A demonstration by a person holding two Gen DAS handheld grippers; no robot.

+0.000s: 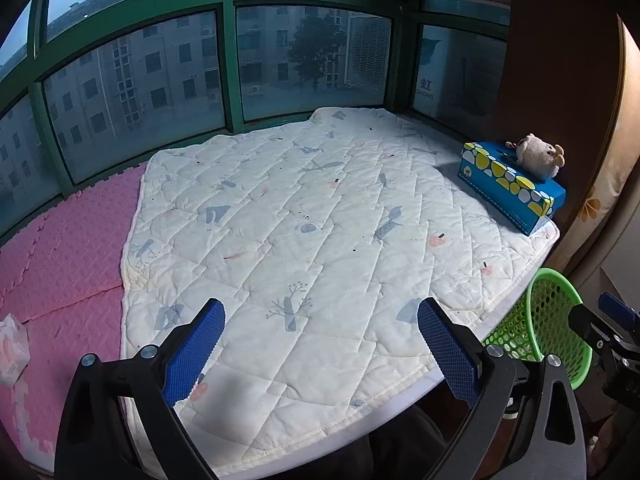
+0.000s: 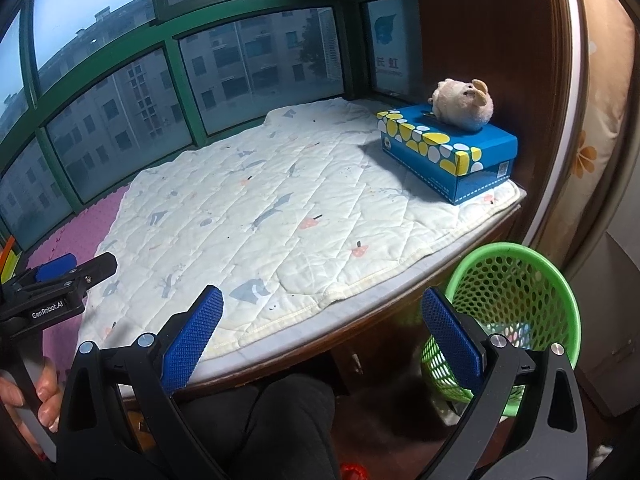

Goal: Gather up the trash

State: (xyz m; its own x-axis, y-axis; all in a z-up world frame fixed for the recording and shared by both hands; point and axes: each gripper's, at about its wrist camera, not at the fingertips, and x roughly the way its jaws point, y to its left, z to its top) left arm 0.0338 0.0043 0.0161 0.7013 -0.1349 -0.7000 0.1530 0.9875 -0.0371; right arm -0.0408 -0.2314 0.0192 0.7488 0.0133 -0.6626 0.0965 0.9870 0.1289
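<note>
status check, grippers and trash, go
Left gripper open, empty. Right gripper open, empty, near green basket. Crumpled white scrap on pink mat. Nothing blocking.

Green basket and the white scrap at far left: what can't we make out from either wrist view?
- Green mesh basket: right wrist view shows pale contents through the mesh, unidentifiable; its base is hidden behind the right tongs. In the left wrist view the quilt edge and left tongs cover part of it.
- White crumpled item on the pink foam mat: cut off by the left edge, too blurred to identify.
</note>
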